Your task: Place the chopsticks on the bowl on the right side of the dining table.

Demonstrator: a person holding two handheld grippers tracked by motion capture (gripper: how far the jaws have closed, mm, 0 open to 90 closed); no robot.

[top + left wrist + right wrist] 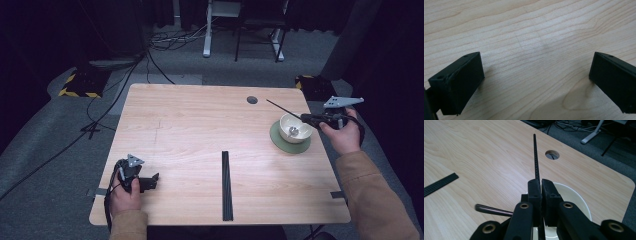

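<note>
My right gripper (305, 118) (541, 183) is held over the white bowl (295, 126) (574, 202) at the table's right side. It is shut on a thin black perforated strip (282, 108) (535, 157) that points up and to the far left. The bowl stands on a green saucer (282, 142), and a metal spoon (292, 132) lies in it, handle (491, 210) sticking out. A bundle of black strips (226, 185) (439, 183) lies flat near the front middle. My left gripper (150, 181) (536, 72) rests at the front left, open, with bare wood between its jaws.
The wooden table (200, 130) has a round cable hole (252, 100) (552, 154) near its far right edge. Grey carpet, cables and desk legs (207, 35) lie beyond the table's far side.
</note>
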